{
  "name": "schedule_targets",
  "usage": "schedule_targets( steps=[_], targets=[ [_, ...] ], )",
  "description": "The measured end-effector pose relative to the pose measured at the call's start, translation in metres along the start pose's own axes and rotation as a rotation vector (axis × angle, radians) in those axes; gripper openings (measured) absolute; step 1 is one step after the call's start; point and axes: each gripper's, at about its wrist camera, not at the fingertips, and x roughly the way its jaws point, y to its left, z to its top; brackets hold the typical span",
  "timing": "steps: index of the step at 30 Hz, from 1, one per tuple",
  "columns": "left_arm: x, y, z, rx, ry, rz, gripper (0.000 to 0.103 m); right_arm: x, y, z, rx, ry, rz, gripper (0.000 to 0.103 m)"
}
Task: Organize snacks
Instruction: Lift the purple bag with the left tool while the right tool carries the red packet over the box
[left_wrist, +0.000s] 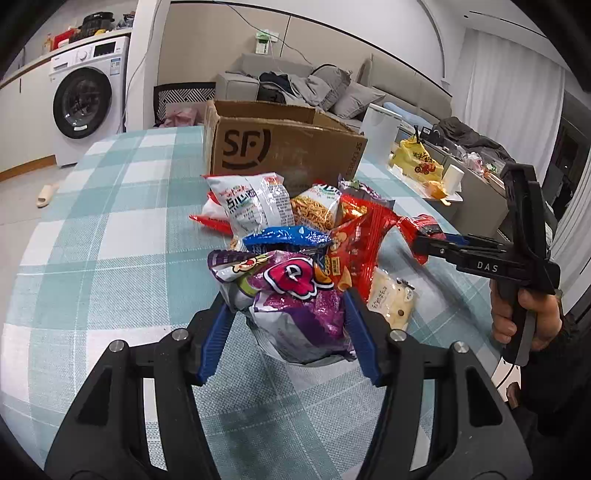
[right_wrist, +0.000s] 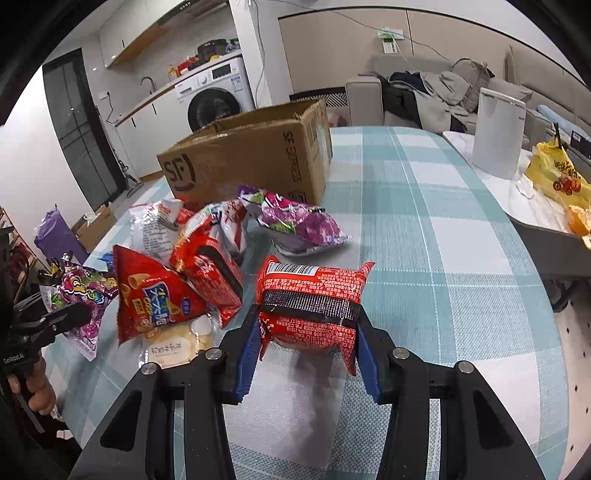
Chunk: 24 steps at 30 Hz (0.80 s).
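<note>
In the left wrist view my left gripper (left_wrist: 286, 306) is shut on a crumpled purple snack bag (left_wrist: 295, 295), held just above the checked tablecloth (left_wrist: 110, 221). Behind it lies a pile of snacks: a white bag (left_wrist: 251, 203), a blue bag (left_wrist: 284, 236), a red-orange chips bag (left_wrist: 354, 240) and a pale bun packet (left_wrist: 391, 299). My right gripper (right_wrist: 308, 314) is shut on a red packet with a black band (right_wrist: 314, 288), slightly off the cloth. An open cardboard box (right_wrist: 251, 155) stands behind the pile. A second purple bag (right_wrist: 299, 225) lies near the box.
A lower side table (right_wrist: 535, 218) at the right carries a white paper bag (right_wrist: 498, 133) and a yellow plastic bag (right_wrist: 557, 177). A sofa with clothes (left_wrist: 314, 88) and a washing machine (left_wrist: 85, 99) stand beyond the table. A hand (left_wrist: 524, 321) holds the right gripper.
</note>
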Motion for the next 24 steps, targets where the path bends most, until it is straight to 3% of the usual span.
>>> schedule_targets(
  steps=[11,24],
  targets=[
    [-0.022,-0.009,0.016,0.015,-0.077,0.011,0.056,-0.020,0.015,0.013,-0.033,-0.058,0.003,0.047],
    [-0.015,-0.013,0.047,0.035,-0.110,0.047,0.057,-0.031,0.027,0.025,-0.080,-0.100,0.000,0.047]
  ],
)
